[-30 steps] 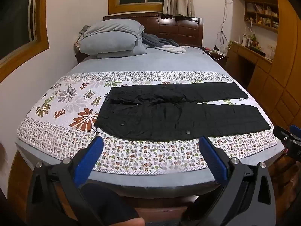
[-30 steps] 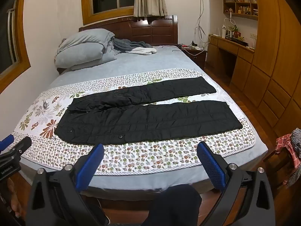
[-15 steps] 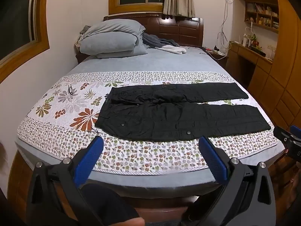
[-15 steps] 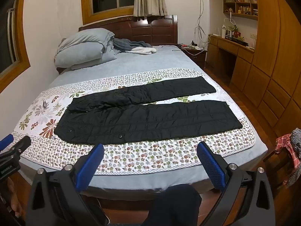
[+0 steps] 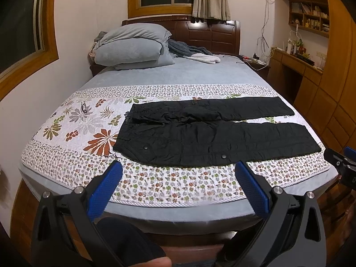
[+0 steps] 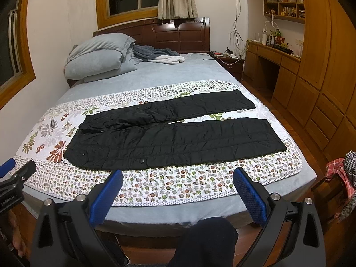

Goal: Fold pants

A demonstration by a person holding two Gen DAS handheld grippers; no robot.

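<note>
Black pants [image 5: 211, 133] lie flat on the floral quilt [image 5: 73, 120] across the bed, waist to the left, both legs spread apart toward the right; they also show in the right wrist view [image 6: 173, 135]. My left gripper [image 5: 178, 173] is open and empty, held before the bed's foot edge, short of the pants. My right gripper [image 6: 178, 180] is open and empty, also before the foot edge. Each gripper shows at the edge of the other's view: the right one [image 5: 340, 162], the left one [image 6: 15, 178].
Grey pillows [image 5: 131, 46] and a crumpled blanket [image 5: 191, 52] lie at the headboard. A wooden desk and cabinets [image 6: 311, 71] line the right wall. A chair with checked cloth [image 6: 340, 178] stands at the right. My dark-clad knees are below both grippers.
</note>
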